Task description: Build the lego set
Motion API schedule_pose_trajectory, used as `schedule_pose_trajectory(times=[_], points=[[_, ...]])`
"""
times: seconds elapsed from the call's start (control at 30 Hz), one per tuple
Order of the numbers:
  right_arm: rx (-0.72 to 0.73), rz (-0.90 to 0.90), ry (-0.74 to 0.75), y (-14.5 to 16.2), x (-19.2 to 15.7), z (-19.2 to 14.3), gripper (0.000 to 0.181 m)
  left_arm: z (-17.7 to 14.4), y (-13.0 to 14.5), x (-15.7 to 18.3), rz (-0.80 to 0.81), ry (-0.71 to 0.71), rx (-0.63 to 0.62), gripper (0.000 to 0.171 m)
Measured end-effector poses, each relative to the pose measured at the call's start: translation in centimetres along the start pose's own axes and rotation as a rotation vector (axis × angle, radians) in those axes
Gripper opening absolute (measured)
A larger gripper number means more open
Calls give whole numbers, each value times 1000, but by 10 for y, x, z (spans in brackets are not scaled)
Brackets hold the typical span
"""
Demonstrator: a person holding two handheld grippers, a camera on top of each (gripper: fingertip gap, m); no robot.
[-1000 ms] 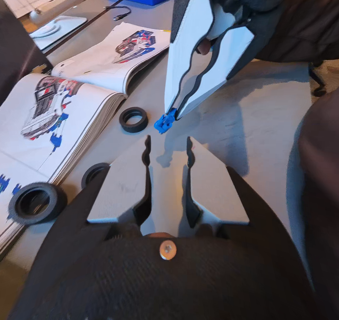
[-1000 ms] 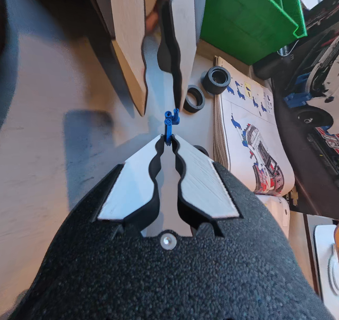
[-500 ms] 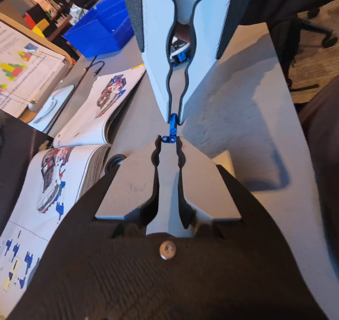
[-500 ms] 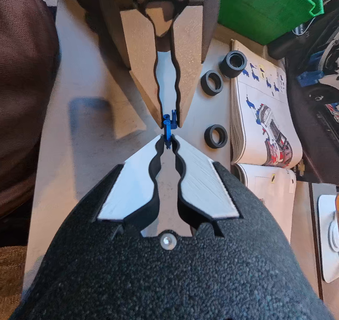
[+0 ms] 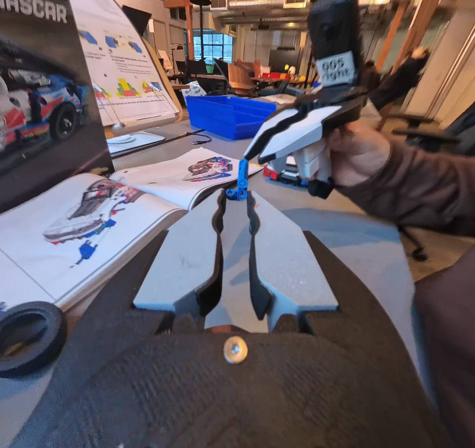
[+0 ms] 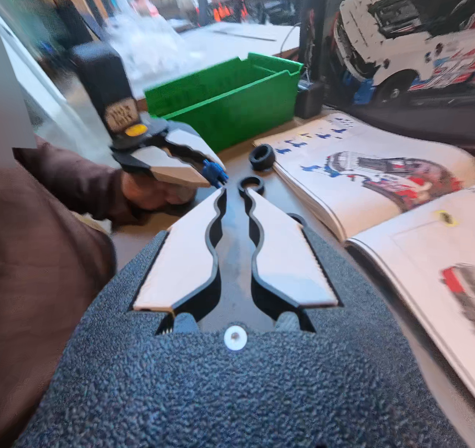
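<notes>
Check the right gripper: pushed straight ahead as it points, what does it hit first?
Probably the black tyre lying just past the tips of the right gripper. The blue piece held by the left gripper sits just left of that line; depth is unclear.

left claw (image 5: 237, 195) clamped; right claw (image 6: 236, 189) parted; tips nearly meeting

Grey table (image 5: 321, 220): open instruction book (image 5: 102, 220), black tyres (image 6: 261, 157), blue bin (image 5: 228, 119), green bin (image 6: 231, 107).
</notes>
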State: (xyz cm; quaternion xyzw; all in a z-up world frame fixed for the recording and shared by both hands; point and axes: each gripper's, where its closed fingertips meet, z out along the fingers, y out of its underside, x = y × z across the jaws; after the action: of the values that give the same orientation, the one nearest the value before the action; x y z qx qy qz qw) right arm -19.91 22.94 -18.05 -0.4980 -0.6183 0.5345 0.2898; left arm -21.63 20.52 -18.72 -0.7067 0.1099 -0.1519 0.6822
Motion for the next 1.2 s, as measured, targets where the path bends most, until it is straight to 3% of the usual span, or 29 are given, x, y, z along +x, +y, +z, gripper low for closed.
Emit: schedule_pose_trajectory(times=[0.17,0.33,0.53,0.7,0.77,0.97,1.2], points=[[35,158,-114,-5,-2,12,14,0,-3,-3,-88,23,31,13],[6,259,-141,-1,-6,22,34,-2,-3,-12,58,-98,9,12],[44,324,-132,-6,-9,23,46,-1,-2,-10,221,-186,-31,12],[42,380,-123,-5,-10,29,41,2,-2,-4,282,-194,-43,12],[56,410,-159,-7,-15,30,24,2,-2,0,302,-190,-46,12],[52,431,-141,-6,-15,29,23,5,2,0,271,-176,-64,13],[31,422,-76,-5,-5,24,22,11,12,6,271,-133,-118,29]])
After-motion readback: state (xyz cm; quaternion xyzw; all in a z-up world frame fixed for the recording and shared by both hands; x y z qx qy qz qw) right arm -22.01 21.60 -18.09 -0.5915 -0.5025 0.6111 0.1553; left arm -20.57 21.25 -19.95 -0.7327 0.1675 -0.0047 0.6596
